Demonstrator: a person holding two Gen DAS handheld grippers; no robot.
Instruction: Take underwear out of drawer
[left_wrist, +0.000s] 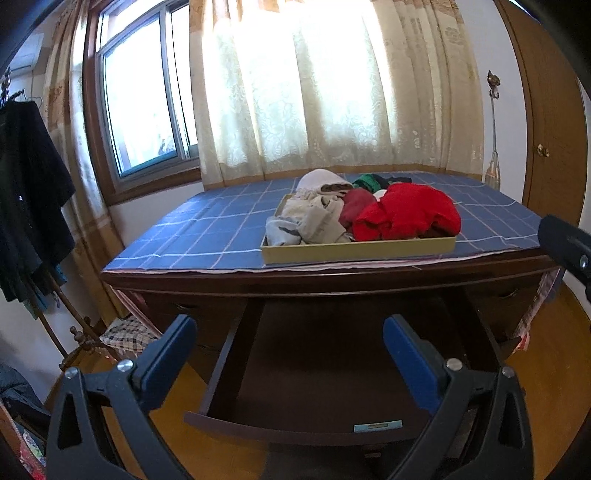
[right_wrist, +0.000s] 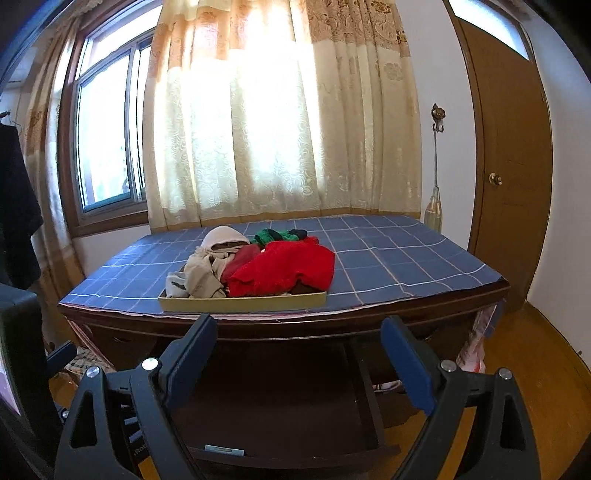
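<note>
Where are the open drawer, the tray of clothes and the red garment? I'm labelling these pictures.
open drawer (left_wrist: 317, 373), left wrist view, dark inside bottom.
tray of clothes (right_wrist: 243, 303), right wrist view, front wall.
red garment (left_wrist: 410, 212), left wrist view, middle of the cloth.

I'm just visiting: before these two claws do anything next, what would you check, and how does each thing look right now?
1. Drawer pulled open: ok.
2. Drawer emptied: looks bare, but dark inside; cannot tell.
3. Clothes pile sits in the shallow box on the blue checked cloth: ok.
4. Left gripper open, nothing between its fingers: ok.
5. Right gripper open and empty: ok.
6. Box fully on the tabletop: near the front edge, ok.
</note>
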